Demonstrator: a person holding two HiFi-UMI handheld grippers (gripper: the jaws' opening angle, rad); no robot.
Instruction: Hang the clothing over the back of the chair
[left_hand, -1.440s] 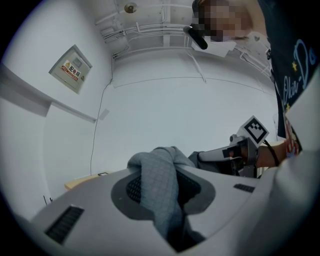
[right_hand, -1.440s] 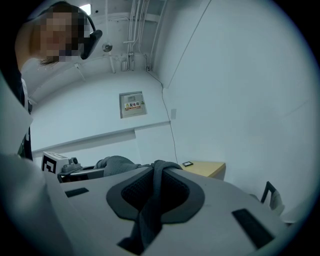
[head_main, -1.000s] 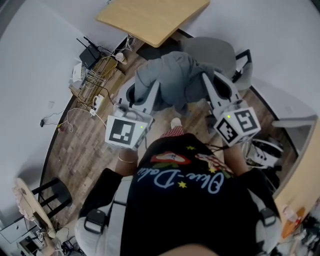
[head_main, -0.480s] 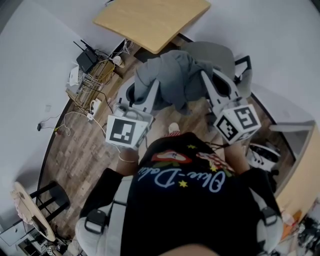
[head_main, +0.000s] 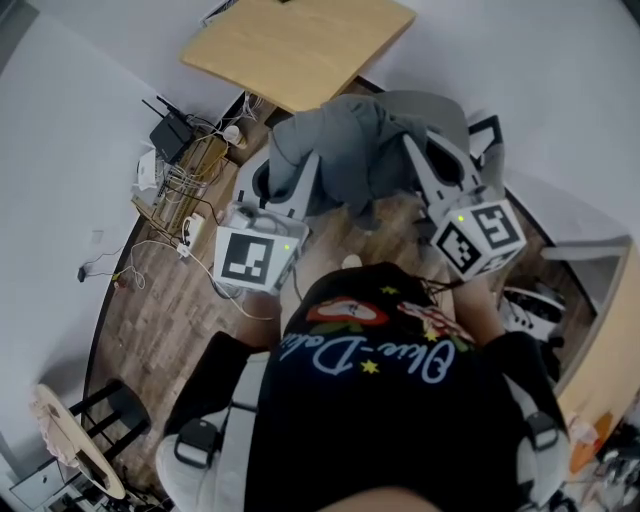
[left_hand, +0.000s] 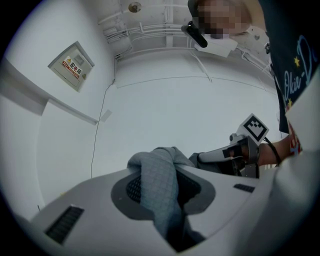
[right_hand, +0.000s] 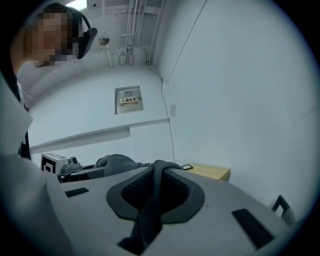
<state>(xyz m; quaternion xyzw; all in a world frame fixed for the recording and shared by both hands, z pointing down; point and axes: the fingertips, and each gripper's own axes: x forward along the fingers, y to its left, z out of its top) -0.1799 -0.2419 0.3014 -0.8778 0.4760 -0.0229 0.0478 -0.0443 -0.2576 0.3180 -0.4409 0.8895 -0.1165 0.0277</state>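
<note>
Grey quilted clothing (head_main: 350, 160), limp and crumpled.

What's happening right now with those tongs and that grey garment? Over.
Both gripping: left tongs and right tongs shut on grey garment. Garment held up, bunched, not yet over chair. Nothing seen between it and chair.
</note>
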